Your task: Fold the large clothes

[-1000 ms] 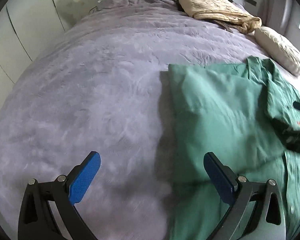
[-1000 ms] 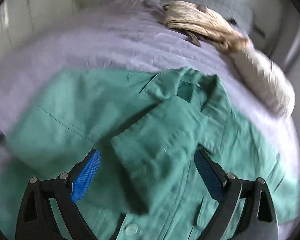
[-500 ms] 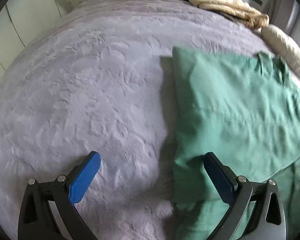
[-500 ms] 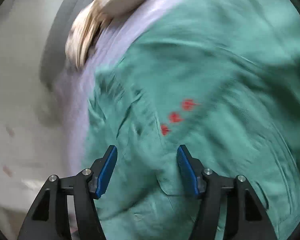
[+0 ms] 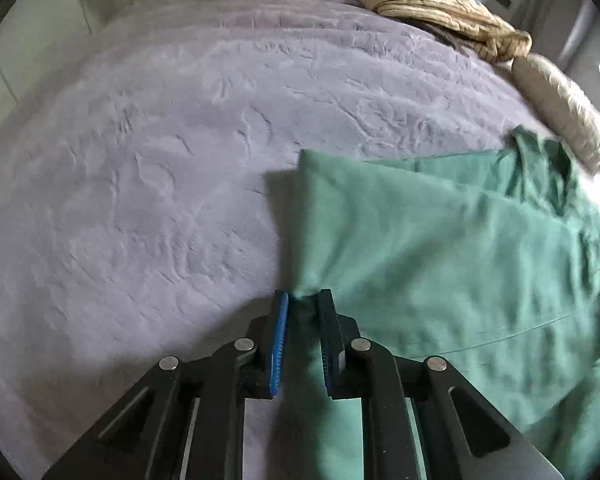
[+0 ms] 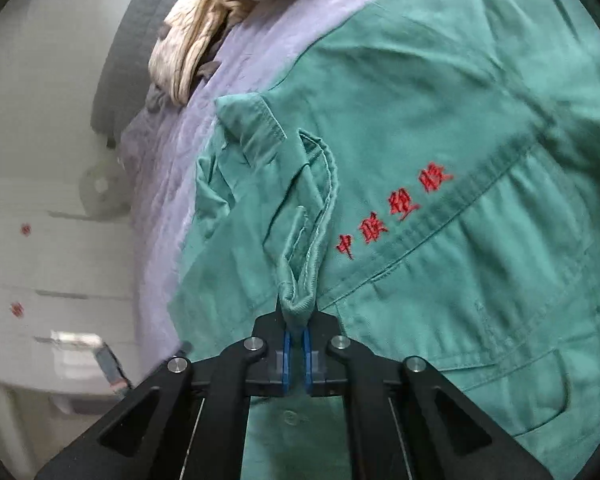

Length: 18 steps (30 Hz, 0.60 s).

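A large green work shirt (image 5: 440, 248) lies partly folded on the purple bedspread (image 5: 160, 152). My left gripper (image 5: 303, 300) is shut on the shirt's folded left edge. In the right wrist view the shirt (image 6: 440, 120) shows red embroidered characters (image 6: 396, 208) above a chest pocket. My right gripper (image 6: 297, 320) is shut on a bunched fold of the shirt next to the collar (image 6: 252, 120).
A beige garment (image 5: 428, 4) and a cream pillow (image 5: 564, 112) lie at the far right of the bed. White cabinets (image 6: 32, 220) stand beside the bed. The purple bedspread stretches wide to the left of the shirt.
Both grippers have closed from open onto the shirt: the left onto its folded left edge, the right onto a fold by the collar after swinging round toward it.
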{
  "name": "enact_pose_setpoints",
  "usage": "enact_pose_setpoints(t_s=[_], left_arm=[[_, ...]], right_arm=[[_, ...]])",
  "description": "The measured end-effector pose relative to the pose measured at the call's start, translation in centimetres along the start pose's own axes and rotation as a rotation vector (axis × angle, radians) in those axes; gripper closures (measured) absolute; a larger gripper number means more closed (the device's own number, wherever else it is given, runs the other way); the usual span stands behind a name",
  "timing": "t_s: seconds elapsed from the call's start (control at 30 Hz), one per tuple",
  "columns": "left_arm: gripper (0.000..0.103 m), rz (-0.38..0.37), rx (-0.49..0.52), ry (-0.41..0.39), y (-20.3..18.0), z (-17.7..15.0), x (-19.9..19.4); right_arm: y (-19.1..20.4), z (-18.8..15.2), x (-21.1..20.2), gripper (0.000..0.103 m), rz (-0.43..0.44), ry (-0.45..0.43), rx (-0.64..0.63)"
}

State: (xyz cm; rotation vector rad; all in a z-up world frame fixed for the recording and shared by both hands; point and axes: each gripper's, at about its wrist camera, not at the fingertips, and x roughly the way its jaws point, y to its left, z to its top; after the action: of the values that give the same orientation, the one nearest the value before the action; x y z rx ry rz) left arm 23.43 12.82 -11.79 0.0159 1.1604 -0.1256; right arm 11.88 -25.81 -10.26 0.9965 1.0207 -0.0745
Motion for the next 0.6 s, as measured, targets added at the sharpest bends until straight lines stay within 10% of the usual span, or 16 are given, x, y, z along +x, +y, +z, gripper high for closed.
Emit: enact_pose_setpoints(t_s=[0.17,0.5,0.6], left_arm=[[0.086,0.058,-0.028,0.017,2.2,-0.4,-0.8],[0.085,-0.115,0.090,0.015,-0.3,-4.9,-6.6],[0.084,-0.035,0.136,0.078,-1.4,-6.6,-3.9]], right_arm=[[-3.0,-0.3,0.3,0.096,-0.070,0.024,0.038],[-1.6,-3.5,-2.4,0.085,-0.072,0.066,-0.077],[-1.2,-4.0,-1.7,0.085,-0.072,0.089,-0.080]])
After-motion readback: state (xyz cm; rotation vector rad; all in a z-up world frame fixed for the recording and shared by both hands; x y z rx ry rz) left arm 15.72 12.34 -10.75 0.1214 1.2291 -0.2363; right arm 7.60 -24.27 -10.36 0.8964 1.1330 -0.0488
